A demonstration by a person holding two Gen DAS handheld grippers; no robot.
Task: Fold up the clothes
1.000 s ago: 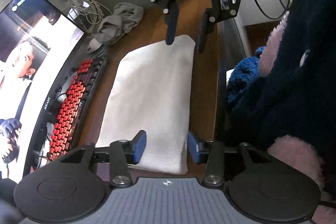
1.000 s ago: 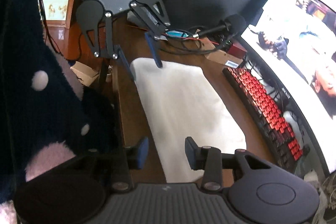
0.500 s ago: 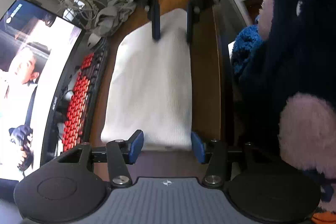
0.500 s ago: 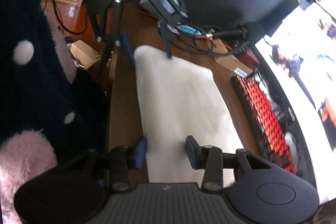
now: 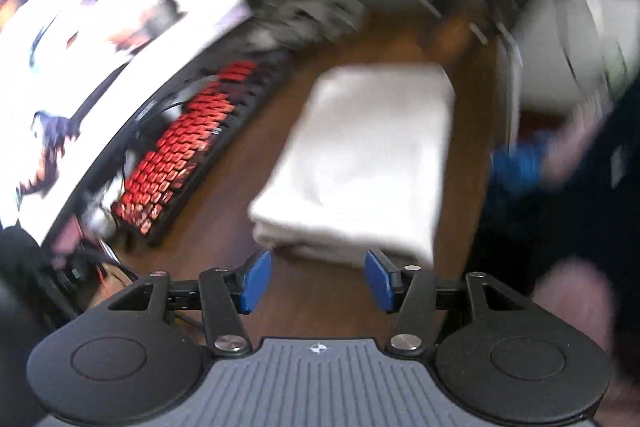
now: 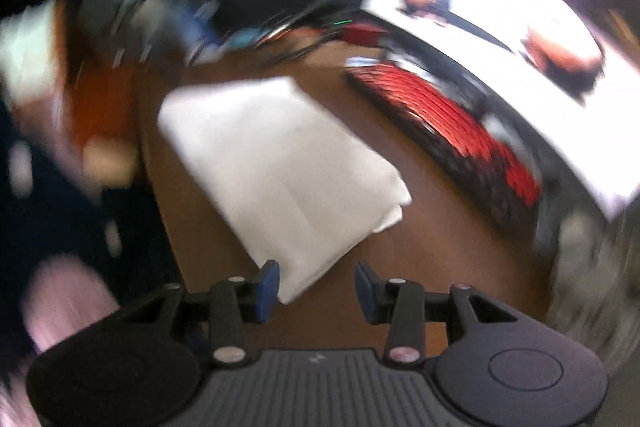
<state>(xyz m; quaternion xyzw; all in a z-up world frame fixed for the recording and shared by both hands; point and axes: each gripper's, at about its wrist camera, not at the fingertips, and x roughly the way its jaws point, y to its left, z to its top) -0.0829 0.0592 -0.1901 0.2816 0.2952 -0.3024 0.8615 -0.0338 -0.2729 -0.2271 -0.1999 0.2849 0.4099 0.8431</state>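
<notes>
A folded white cloth (image 5: 368, 155) lies flat on the brown wooden desk (image 5: 240, 187), its layered edge facing the left wrist camera. My left gripper (image 5: 318, 281) is open just short of that near edge, nothing between its blue pads. In the right wrist view the same white cloth (image 6: 280, 167) lies ahead, one corner reaching the left pad. My right gripper (image 6: 316, 291) is open and holds nothing. Both views are blurred by motion, and neither gripper shows in the other's view.
A keyboard with red keys (image 5: 188, 143) runs along the desk in front of a lit curved monitor (image 5: 80, 67). A person in dark fleece with pink patches (image 5: 580, 187) stands at the desk edge (image 5: 500, 107). Cables and grey clutter (image 5: 304, 11) sit at the far end.
Both grippers have pulled back from the cloth's ends and swung, blurring the views. The cloth looks shorter and thicker than before. Each gripper has left the other's view.
</notes>
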